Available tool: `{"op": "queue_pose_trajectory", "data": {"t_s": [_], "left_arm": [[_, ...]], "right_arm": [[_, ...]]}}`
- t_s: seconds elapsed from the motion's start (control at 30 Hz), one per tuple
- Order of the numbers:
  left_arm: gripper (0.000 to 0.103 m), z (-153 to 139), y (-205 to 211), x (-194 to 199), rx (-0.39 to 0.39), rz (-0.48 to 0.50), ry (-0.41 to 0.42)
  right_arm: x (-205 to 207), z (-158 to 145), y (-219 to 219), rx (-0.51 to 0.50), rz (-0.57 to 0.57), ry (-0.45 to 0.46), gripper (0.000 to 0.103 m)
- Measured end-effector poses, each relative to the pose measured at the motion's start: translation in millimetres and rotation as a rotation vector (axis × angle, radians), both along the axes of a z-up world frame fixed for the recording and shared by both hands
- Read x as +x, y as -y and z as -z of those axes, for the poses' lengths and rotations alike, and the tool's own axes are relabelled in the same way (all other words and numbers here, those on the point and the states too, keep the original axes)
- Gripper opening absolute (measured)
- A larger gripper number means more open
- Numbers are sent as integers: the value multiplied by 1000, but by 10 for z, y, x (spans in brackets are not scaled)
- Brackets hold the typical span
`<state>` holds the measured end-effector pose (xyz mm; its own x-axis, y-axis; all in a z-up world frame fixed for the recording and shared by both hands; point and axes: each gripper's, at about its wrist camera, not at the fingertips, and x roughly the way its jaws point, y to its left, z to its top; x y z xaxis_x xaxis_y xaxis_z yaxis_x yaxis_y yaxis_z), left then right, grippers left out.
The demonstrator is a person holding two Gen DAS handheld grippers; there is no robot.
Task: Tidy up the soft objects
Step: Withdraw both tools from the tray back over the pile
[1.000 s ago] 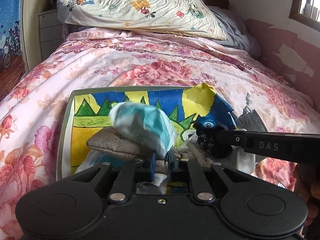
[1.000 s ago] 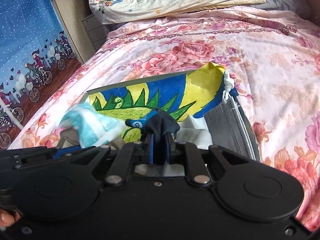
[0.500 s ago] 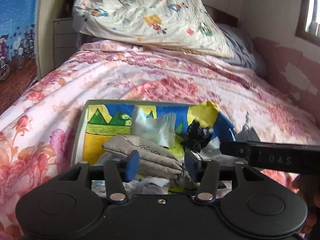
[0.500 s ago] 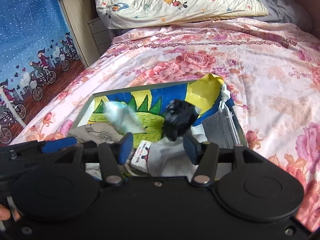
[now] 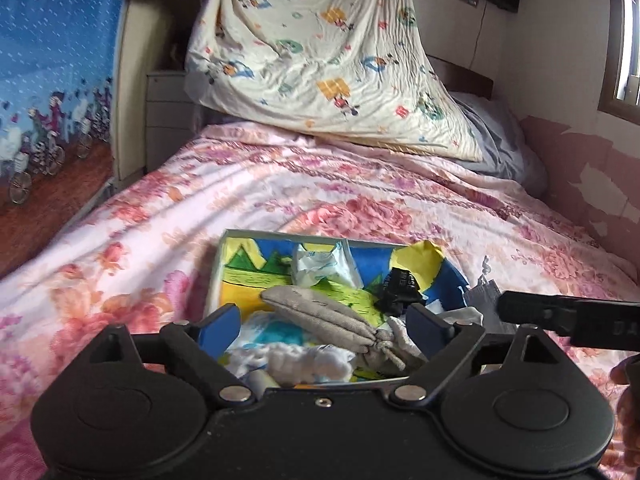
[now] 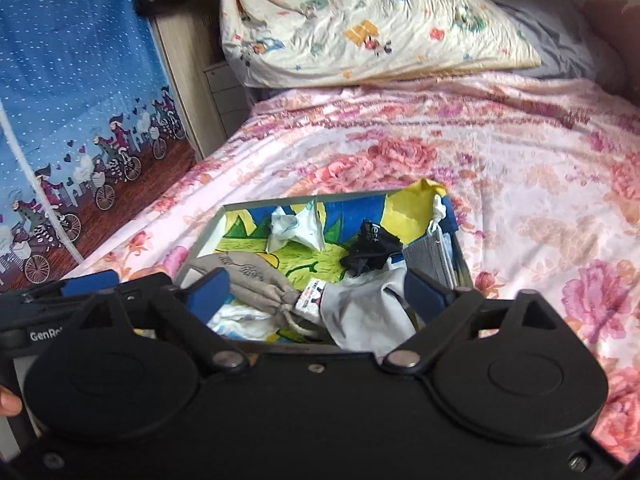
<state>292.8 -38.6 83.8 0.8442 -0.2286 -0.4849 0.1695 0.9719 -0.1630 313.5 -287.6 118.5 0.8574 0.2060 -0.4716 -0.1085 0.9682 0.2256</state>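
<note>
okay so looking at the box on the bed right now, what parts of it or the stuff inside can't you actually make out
- Box near wall: both views, hidden behind each gripper body.
- Grey face mask: left view, covered by the right gripper.
- Black cloth lettering: partly folded under, unreadable.
- White fluffy item: left view, too blurred to identify.
- Left gripper open over the box.

A: The box (image 5: 256, 235) has its near wall behind the left gripper (image 5: 322, 330) body, yes?

B: Yes. The white cloth (image 5: 308, 362) is cut by it too (lower part unseen).

A: And the grey mask (image 6: 430, 254)?

B: Partly behind the right gripper (image 6: 318, 290). Lettering on the black cloth (image 6: 370, 248) is too small to read.
</note>
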Motion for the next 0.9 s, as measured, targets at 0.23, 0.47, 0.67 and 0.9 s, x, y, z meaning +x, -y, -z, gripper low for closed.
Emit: {"op": "queue_pose_trajectory", "data": {"t_s": [0.23, 0.47, 0.67, 0.9], "left_arm": [[102, -208, -157, -536, -29, -52, 74], [102, -258, -209, -1053, 19, -70, 151], [102, -147, -296, -1496, 39, -102, 186], [102, 67, -495, -1866, 11, -135, 172]], "right_arm": [[-613, -193, -54, -22, 7, 70, 102], [-1231, -296, -193, -80, 63, 123, 102], [-1807, -250, -372, -94, 151, 174, 102], [-2316, -17, -499, -83, 181, 169, 103]]}}
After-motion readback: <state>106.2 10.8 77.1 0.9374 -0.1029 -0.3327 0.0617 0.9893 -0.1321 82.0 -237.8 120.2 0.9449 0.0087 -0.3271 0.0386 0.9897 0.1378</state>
